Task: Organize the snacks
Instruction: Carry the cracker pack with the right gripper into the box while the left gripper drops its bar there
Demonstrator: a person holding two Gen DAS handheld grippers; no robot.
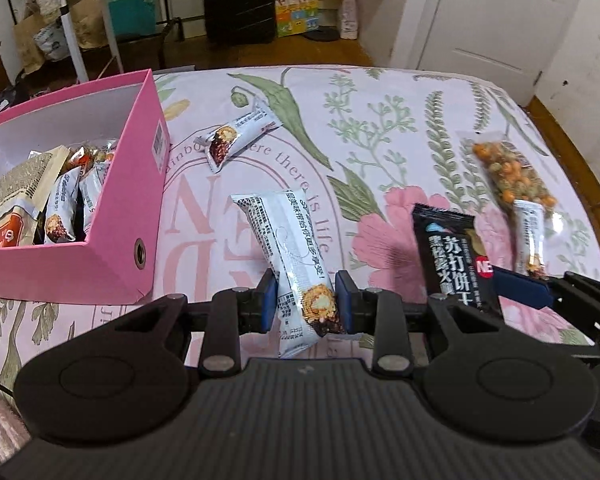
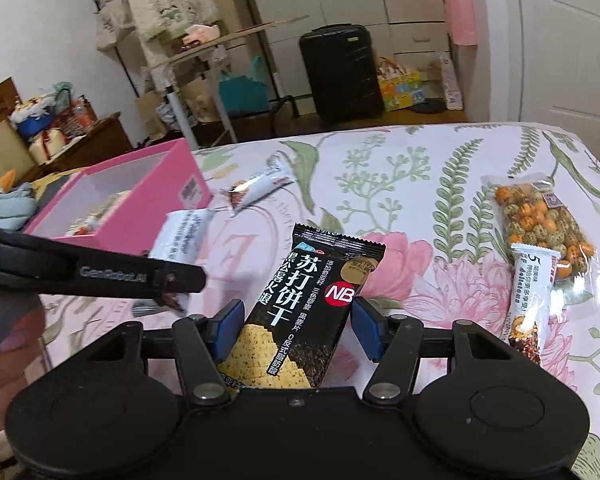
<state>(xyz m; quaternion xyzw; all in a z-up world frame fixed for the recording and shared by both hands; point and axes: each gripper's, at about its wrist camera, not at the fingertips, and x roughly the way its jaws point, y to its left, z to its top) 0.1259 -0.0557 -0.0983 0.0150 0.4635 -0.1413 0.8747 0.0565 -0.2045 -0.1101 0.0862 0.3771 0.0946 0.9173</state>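
Both grippers are lifted above a bed covered with a floral sheet (image 1: 380,92), each pointing steeply down and forward toward the far edge. The left gripper (image 1: 306,304) has its blue pads (image 1: 269,304) closed nearly all the way, pinching the lower end of a white snack bar (image 1: 290,248), which stands up between them and leans a little toward the far left. The right gripper (image 2: 298,330) stands about half open, and a black cracker packet (image 2: 312,300) sits between its pads (image 2: 230,330); the left pad touches the packet's edge and the right one lies against its other side, so it looks held, with the packet rising upright and clear of the sheet. In the right wrist view the left gripper's black arm (image 2: 100,270) reaches in from the left edge, level with the packet, and part of a hand (image 2: 4,344) shows at the lower left. A pink box (image 1: 112,216) rests near the left edge of the bed, open at the top, with several wrapped snacks (image 1: 60,200) already standing inside. Another small white bar (image 1: 236,136) lies on the sheet just beside the box's far right corner. Near the right edge lie a clear bag of orange and green coated nuts (image 2: 540,224) and one more white bar (image 2: 530,300), which overlaps the bag's near end.
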